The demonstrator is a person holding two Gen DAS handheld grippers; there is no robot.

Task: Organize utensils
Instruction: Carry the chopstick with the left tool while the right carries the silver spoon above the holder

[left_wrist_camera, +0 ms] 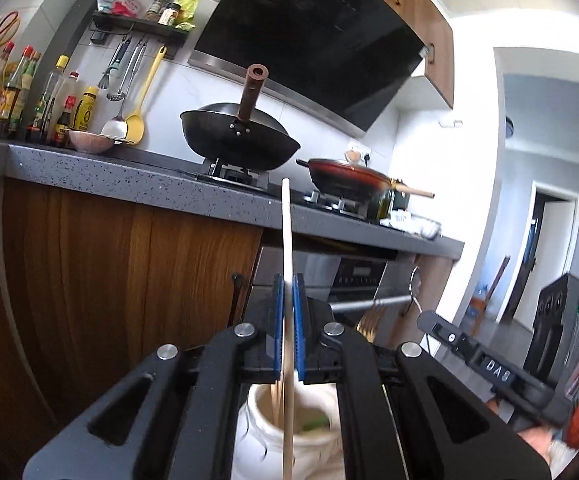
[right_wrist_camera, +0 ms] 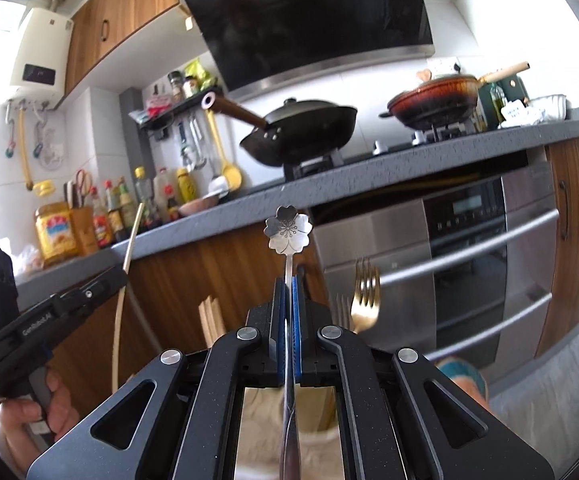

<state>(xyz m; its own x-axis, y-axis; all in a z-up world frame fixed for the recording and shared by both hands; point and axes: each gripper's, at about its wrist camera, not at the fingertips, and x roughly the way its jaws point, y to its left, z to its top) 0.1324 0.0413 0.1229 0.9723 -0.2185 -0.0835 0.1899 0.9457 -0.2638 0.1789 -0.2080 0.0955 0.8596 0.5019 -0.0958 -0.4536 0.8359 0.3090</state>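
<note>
Left wrist: left gripper [left_wrist_camera: 288, 280] clamps chopstick [left_wrist_camera: 286, 232] upright.

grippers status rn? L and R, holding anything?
Left gripper: closed on a single wooden chopstick, which stands upright through the jaws.
Right gripper: closed on a silver utensil with a flower-shaped end, flower end up.

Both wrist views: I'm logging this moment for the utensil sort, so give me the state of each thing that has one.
Left gripper: shut on the chopstick.
Chopstick: held upright, clear of the jar.
Right gripper: shut on the spoon.
Spoon: held upright by its handle, flower end up.
Jar: open, chopsticks standing in it.
Gold fork: tines up.
Black wok: lid on.
Red pan: lid on.
</note>
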